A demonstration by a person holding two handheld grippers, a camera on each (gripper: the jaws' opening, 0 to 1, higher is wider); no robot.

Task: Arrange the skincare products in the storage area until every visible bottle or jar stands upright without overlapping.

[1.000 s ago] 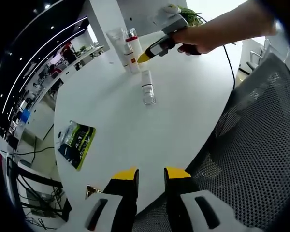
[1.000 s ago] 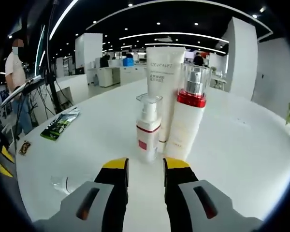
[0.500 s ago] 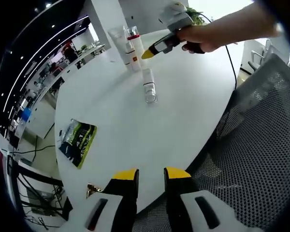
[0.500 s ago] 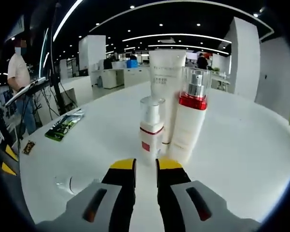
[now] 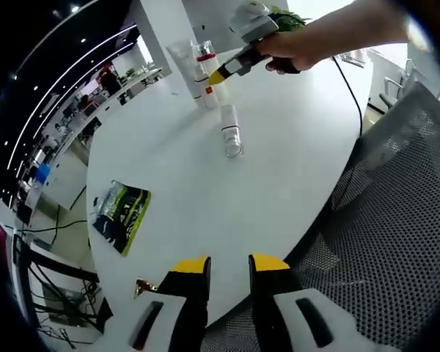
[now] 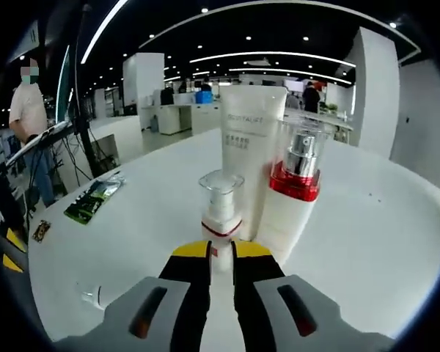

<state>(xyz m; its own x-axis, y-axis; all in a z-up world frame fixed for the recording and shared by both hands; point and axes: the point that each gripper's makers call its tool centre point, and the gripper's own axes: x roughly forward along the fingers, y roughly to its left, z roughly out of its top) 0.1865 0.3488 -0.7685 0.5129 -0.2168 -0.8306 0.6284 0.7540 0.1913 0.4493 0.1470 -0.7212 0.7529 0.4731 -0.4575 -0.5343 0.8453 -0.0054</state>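
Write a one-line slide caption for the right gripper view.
Right gripper closes around a small pump bottle beside a white tube and a red-collared pump bottle.

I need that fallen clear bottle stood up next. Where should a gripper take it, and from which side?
Grip the clear bottle across its round body near the middle, jaws straddling its width, coming down from above. It lies on its side on the white table, apart from the upright bottles, so its sides look free.

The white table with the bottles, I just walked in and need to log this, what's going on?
A person is tidying skincare products on the white table. The right tongs are nearly closed around the base of the small pump bottle, which stands by the white tube and the red-collared bottle. A clear bottle lies on its side. The left tongs hang open at the table's edge.
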